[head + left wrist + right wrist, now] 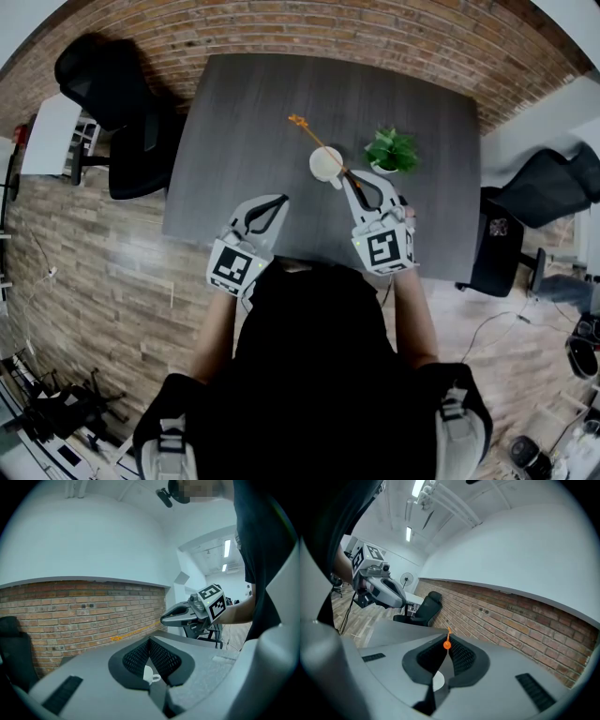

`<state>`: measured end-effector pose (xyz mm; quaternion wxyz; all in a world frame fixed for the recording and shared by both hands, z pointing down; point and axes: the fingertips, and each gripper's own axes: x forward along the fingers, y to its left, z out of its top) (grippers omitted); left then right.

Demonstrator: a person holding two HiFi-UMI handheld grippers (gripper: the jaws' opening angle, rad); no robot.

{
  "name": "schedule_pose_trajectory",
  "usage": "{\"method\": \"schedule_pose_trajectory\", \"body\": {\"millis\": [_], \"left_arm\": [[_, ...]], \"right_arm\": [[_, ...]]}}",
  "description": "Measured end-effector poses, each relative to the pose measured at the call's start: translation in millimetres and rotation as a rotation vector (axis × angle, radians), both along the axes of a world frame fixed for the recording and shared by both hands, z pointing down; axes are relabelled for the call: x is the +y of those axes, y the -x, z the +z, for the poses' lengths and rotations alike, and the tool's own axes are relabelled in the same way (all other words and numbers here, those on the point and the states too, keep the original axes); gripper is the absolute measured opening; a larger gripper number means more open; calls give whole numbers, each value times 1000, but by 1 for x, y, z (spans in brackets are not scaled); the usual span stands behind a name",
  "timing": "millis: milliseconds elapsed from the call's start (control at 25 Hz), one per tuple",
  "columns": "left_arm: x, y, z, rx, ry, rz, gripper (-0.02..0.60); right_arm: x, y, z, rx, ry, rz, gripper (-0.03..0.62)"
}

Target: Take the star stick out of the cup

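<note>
And the right tongs (345, 176) were clamped tight on the star stick (314, 138)! The stick slanted across the cup (324, 165), which sat just ahead of their tips, with the star end well beyond. The left tongs (279, 200) were pinched together, empty, with the cup ahead and to their right.

Soft, even indoor light with only faint shadows. From the head view, the dark table (244, 141) has a dull sheen, and my torso (319, 375) is almost black, its detail lost. Heavy fisheye distortion bends the brick wall (375, 37) and blacks out the corners. In both gripper views the ceiling strip lights (408, 533) blow out to white. The near body of my right gripper (448, 649) is soft, while the orange star stick (447, 644) pinched in its jaws is crisp.
</note>
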<state>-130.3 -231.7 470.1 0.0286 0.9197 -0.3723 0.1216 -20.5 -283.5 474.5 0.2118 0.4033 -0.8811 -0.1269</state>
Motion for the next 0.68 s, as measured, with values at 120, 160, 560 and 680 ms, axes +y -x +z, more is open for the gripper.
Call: {"method": "schedule_pose_trajectory", "body": {"millis": [120,160,560,680], "left_arm": [[0,1,-1,-1,2,-5,2],[0,1,-1,-1,1,-6,2],[0,4,-2,-2,0,-15,2],[0,3,-1,-6,0,-13,2]], "right_arm": [[-2,-1,2,1,0,1,11],[-2,-1,2,1,1,1,11],[-3,1,5,2,4,-4,11],[-3,0,6,3,5,-6,12]]}}
